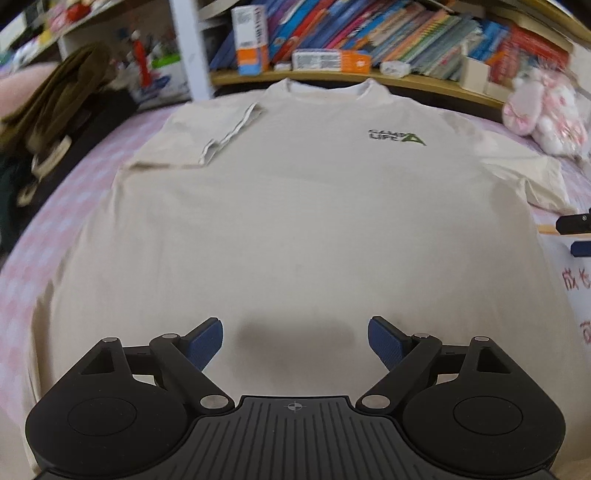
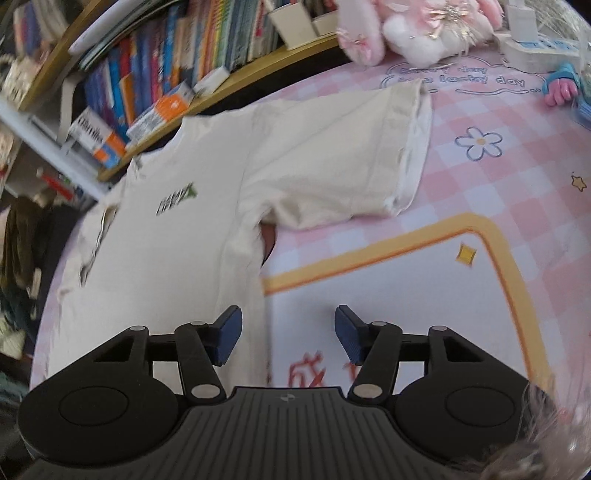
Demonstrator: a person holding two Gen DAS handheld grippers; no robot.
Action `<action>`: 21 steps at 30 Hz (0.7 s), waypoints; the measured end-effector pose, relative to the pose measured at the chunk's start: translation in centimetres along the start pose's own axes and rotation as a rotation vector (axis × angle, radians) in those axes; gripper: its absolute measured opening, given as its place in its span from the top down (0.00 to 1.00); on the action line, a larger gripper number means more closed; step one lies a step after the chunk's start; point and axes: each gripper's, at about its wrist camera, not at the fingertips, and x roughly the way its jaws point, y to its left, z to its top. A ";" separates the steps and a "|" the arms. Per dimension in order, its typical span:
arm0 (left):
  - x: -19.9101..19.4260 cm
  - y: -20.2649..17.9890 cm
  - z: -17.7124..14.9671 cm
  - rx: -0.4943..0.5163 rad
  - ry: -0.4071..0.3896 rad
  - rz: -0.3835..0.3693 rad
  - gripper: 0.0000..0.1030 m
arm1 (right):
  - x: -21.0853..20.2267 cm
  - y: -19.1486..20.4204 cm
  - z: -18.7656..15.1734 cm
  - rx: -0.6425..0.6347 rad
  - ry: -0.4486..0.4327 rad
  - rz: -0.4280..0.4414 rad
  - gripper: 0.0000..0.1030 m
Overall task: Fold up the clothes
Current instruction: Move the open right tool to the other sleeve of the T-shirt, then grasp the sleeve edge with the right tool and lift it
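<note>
A cream T-shirt [image 1: 295, 206] with a small green chest logo [image 1: 397, 137] lies flat, face up, on a pink checked mat [image 2: 498, 177]. Its left sleeve [image 1: 207, 136] is folded inward over the chest; its right sleeve [image 2: 351, 147] is spread out flat. My left gripper [image 1: 295, 343] is open and empty above the shirt's lower middle. My right gripper [image 2: 288, 334] is open and empty over the shirt's right side edge, below the spread sleeve; its tips also show at the right edge of the left wrist view [image 1: 576, 236].
A bookshelf [image 1: 369, 33] full of books runs along the far edge. A pink plush toy [image 1: 543, 110] sits at the back right. Dark and olive clothes [image 1: 55, 122] are piled at the left. Small toys and a power strip [image 2: 535, 48] lie at the far right.
</note>
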 end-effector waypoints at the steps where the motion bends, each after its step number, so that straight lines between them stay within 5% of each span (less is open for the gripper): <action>1: 0.0 0.1 -0.1 -0.022 0.008 0.003 0.14 | 0.1 -0.4 0.4 0.017 -0.003 0.007 0.47; 8: 0.4 0.9 -0.4 -0.136 0.057 0.011 0.14 | 1.0 -2.1 2.8 0.113 -0.019 0.027 0.51; 21: 0.7 0.1 -0.1 -0.068 0.066 0.044 0.14 | 1.7 -3.7 4.7 0.242 -0.038 0.043 0.51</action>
